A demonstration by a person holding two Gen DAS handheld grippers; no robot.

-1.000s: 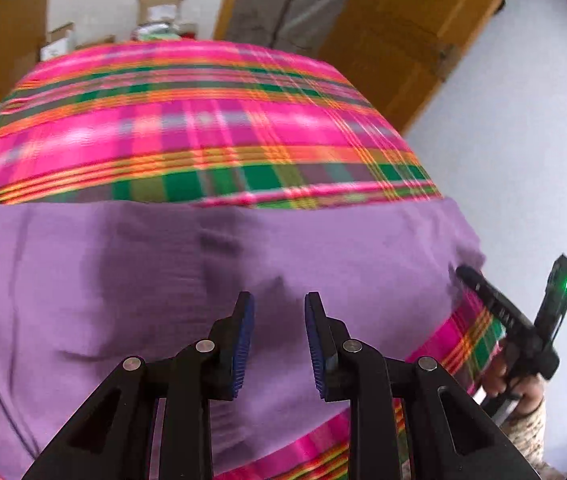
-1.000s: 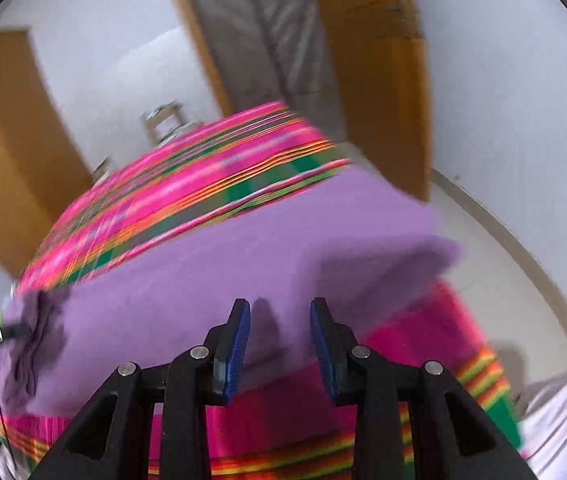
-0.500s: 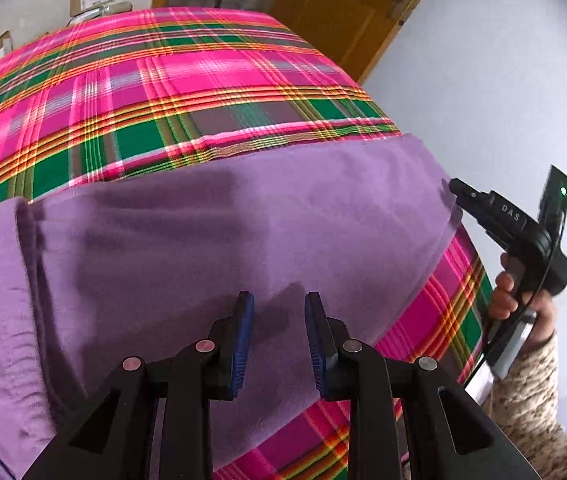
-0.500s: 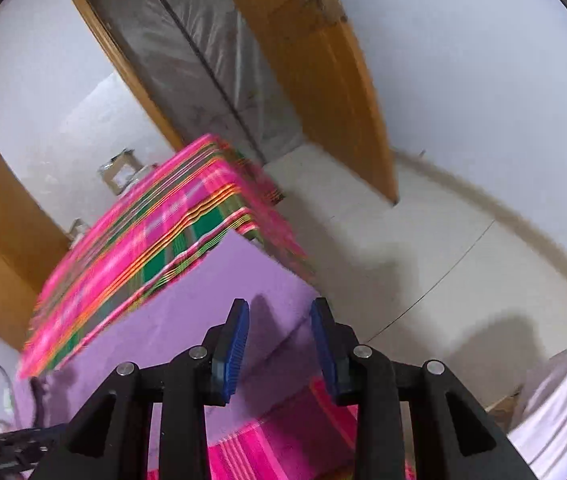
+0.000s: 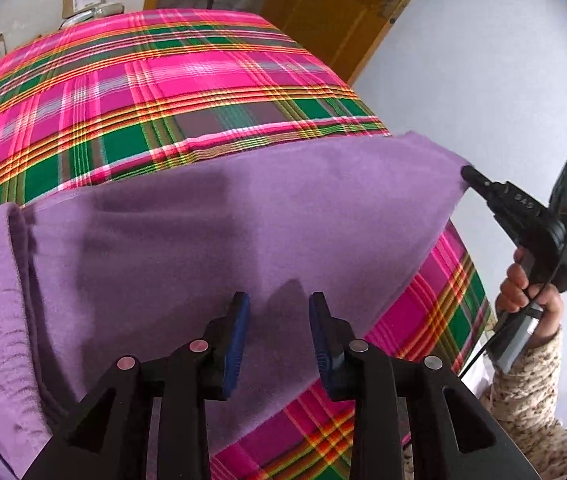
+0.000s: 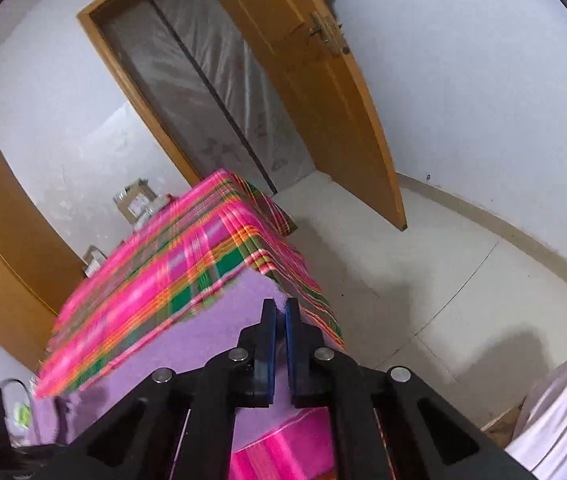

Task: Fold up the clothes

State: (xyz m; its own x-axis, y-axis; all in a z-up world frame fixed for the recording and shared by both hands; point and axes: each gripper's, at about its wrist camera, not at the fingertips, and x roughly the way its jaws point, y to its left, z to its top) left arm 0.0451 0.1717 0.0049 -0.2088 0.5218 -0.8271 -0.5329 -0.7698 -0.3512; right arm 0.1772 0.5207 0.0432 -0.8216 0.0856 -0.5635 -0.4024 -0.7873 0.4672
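One purple garment (image 5: 243,232) lies spread on your plaid-covered table (image 5: 171,92). Your left gripper (image 5: 279,320) hovers above it, jaws apart; your right gripper (image 6: 279,320) pinches its far corner, nearly closed.

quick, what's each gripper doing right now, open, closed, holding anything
Left gripper: jaws open, empty, hovering over the purple garment.
Right gripper: jaws closed on the far corner of the purple garment.
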